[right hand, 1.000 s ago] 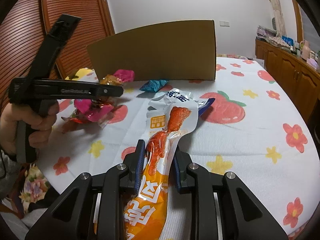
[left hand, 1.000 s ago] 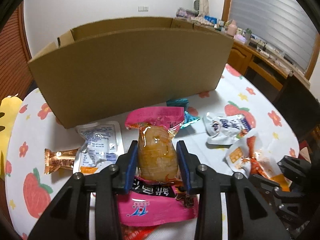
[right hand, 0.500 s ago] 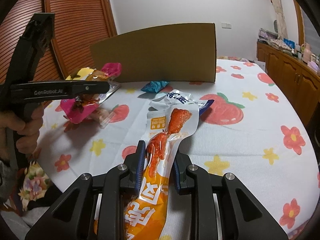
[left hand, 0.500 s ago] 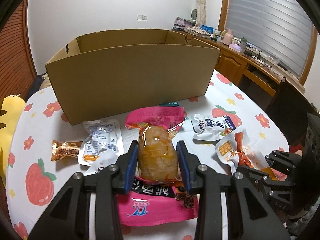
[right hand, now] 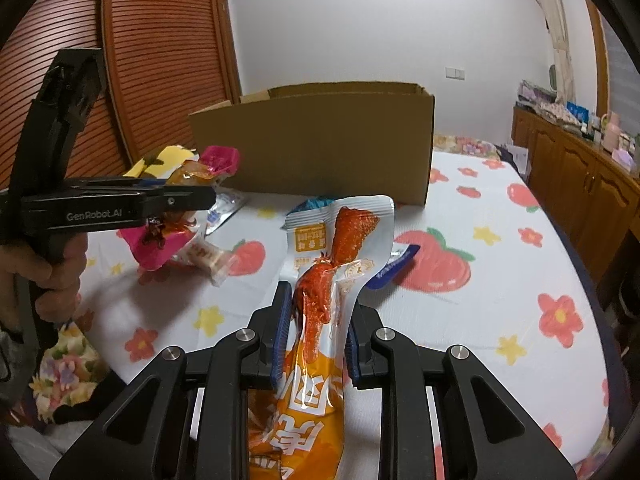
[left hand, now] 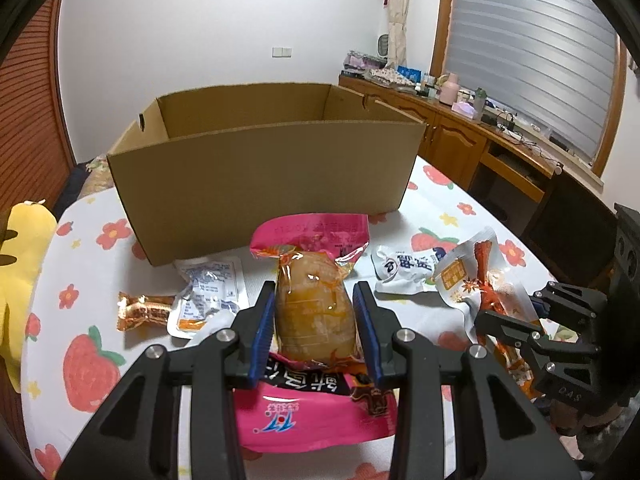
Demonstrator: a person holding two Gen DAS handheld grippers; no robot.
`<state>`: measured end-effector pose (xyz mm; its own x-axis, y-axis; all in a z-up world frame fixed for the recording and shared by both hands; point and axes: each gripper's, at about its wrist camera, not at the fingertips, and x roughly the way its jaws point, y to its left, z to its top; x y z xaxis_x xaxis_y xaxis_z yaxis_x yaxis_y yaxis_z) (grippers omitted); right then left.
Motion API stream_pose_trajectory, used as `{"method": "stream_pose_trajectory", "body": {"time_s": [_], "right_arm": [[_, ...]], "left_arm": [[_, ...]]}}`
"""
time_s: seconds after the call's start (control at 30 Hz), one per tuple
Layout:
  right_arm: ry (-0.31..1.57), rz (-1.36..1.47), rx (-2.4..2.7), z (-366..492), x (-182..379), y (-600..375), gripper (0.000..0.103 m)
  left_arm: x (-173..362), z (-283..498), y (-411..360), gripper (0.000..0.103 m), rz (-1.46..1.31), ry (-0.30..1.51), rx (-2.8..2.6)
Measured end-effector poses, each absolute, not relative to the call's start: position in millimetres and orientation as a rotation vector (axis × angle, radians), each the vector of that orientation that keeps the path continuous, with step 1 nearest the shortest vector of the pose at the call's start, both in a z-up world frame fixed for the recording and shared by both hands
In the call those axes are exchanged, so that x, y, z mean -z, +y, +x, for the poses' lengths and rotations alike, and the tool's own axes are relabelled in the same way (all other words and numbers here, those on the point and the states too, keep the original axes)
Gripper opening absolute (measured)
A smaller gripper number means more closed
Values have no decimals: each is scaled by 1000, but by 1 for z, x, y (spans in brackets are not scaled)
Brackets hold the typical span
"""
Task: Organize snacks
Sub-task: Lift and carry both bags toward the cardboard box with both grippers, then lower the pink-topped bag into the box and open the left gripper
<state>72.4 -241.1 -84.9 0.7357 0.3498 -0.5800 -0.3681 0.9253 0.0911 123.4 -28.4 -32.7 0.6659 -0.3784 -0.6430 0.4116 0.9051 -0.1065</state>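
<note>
My left gripper (left hand: 315, 304) is shut on a pink snack packet (left hand: 314, 300) with a clear window and holds it above the table, in front of the open cardboard box (left hand: 264, 176). My right gripper (right hand: 316, 320) is shut on a white-and-orange snack packet (right hand: 320, 292), lifted off the table. In the right wrist view the left gripper (right hand: 200, 196) with its pink packet (right hand: 218, 158) is at the left, near the box (right hand: 320, 148). In the left wrist view the right gripper (left hand: 508, 320) and its packet (left hand: 476, 276) are at the right.
On the strawberry-print tablecloth (left hand: 92, 360) lie a gold-wrapped snack (left hand: 144, 312), a clear white packet (left hand: 212, 288) and a white-and-blue packet (left hand: 404, 270). A teal packet (right hand: 316, 203) lies by the box. A yellow plush (left hand: 20, 264) is at the left, a wooden sideboard (right hand: 580, 172) at the right.
Both grippers have risen with their packets. The left gripper has lifted so the box's open top now shows. The right packet has come up off the table.
</note>
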Motion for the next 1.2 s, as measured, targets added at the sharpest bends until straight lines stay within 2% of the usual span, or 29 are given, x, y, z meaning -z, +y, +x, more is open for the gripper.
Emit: {"method": "stream_pose_trajectory", "body": {"time_s": [0.53, 1.2], "right_arm": [[501, -125, -414, 94, 25, -226, 21], [373, -219, -387, 153, -39, -203, 21]], "left_arm": [[-13, 136, -13, 36, 37, 617, 432], [-60, 189, -5, 37, 78, 535, 384]]}}
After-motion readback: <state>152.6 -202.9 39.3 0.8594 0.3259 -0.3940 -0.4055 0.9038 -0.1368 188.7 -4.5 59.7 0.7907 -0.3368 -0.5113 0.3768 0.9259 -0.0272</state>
